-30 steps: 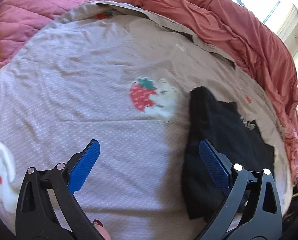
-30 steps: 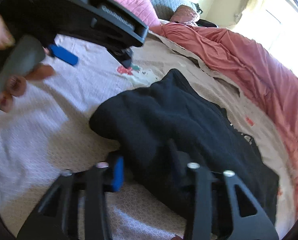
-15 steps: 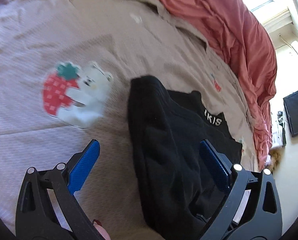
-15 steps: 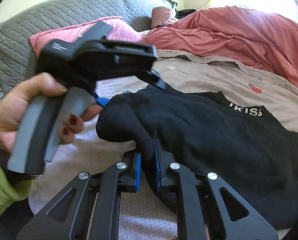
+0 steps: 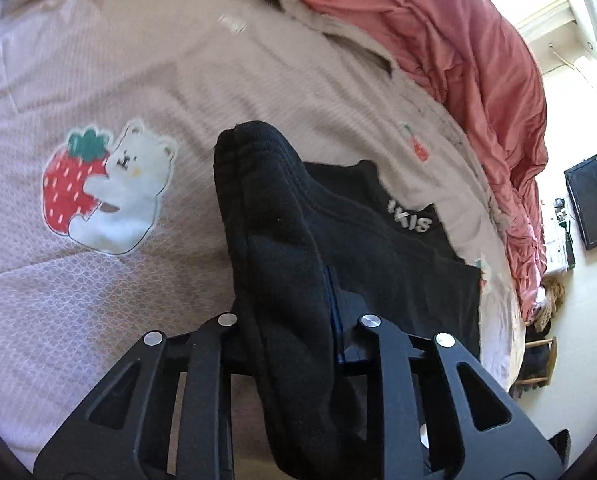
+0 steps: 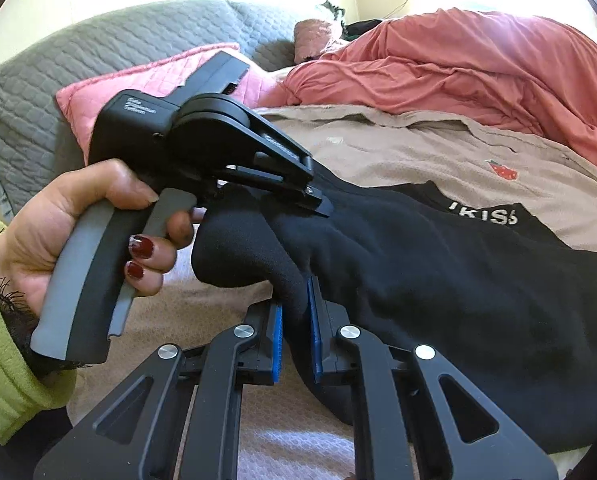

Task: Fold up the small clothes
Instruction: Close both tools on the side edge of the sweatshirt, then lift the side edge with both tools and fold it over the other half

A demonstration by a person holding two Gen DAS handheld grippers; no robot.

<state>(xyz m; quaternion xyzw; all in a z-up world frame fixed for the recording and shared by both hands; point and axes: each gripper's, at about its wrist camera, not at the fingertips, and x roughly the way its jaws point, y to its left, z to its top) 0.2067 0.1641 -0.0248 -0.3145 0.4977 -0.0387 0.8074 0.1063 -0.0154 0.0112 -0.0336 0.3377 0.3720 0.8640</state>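
A black garment [image 5: 378,248] with white lettering lies on the bed's patterned cover [image 5: 98,300]. It also fills the right of the right wrist view [image 6: 458,280]. My left gripper [image 5: 294,312] is shut on a raised fold of the black garment. In the right wrist view the left gripper [image 6: 318,200] pinches the cloth's upper edge, held by a hand. My right gripper [image 6: 296,336] is shut on the same fold lower down, blue pads [image 6: 277,344] pressing the cloth from both sides.
A strawberry-and-bear print [image 5: 102,188] marks the cover left of the garment. A rumpled red duvet [image 5: 438,40] lies along the far side. Pink [image 6: 158,76] and grey [image 6: 58,80] quilted pillows sit at the head. The bed's edge and floor [image 5: 570,340] are at right.
My left gripper moved right over the garment and shut on its fold. My right gripper shut on the fold and has lifted it a little.
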